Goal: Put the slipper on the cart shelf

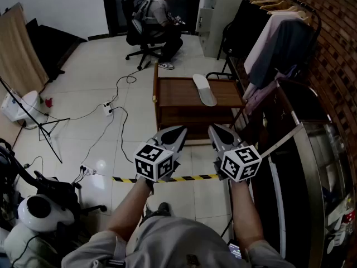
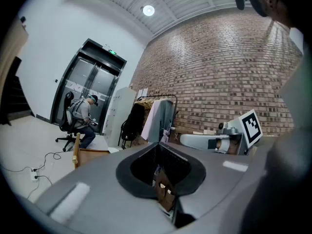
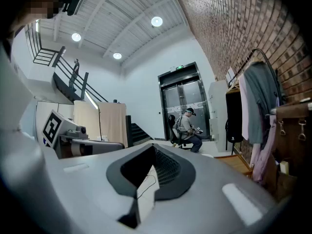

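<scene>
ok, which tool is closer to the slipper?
The right tool: the slipper lies on the cart ahead of it; the left tool sits further left.

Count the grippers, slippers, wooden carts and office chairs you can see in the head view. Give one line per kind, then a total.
Grippers: 2, the left gripper and the right gripper
Slippers: 1, the slipper lying on the cart top
Wooden carts: 1, the wooden cart
Office chairs: 1, the office chair
Total: 5
</scene>
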### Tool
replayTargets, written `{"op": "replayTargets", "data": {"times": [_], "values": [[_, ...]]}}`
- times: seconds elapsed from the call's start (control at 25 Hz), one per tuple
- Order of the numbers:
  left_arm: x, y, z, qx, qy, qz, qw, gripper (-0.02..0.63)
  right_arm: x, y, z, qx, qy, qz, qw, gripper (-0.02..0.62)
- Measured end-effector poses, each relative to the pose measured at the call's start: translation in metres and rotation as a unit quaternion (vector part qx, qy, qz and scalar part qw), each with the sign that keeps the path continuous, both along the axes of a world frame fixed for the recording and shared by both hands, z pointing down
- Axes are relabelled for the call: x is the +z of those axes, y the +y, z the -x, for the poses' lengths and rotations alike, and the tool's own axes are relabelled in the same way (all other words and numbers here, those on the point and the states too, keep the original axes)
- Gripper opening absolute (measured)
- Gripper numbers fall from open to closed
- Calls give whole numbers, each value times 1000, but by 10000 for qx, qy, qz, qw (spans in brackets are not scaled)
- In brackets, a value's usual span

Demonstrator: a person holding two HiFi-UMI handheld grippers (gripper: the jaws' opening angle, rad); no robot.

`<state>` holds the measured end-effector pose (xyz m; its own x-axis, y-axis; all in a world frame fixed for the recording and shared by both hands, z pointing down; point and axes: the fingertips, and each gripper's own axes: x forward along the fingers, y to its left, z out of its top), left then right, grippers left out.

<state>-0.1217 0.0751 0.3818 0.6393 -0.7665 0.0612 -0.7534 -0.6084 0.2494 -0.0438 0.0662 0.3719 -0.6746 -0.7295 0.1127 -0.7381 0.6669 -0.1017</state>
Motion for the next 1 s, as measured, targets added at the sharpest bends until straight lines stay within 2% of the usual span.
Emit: {"op": "replayTargets", "data": {"times": [0.24, 0.44, 0.68, 1.0], "values": [[-1, -47, 27, 148, -44, 10, 9999, 6, -3, -48, 27, 125, 11, -20, 9999, 0], [5, -83, 37, 259, -63, 55, 9996, 6, 4, -80, 33, 277, 20, 33, 9996, 0], [11, -123, 30, 302, 20, 113, 9995, 6, 12, -117, 26, 354, 88, 122, 9993, 0], [19, -190, 1, 82, -70, 198, 9997, 6, 14, -190, -4, 178, 96, 83, 9998, 0]]}}
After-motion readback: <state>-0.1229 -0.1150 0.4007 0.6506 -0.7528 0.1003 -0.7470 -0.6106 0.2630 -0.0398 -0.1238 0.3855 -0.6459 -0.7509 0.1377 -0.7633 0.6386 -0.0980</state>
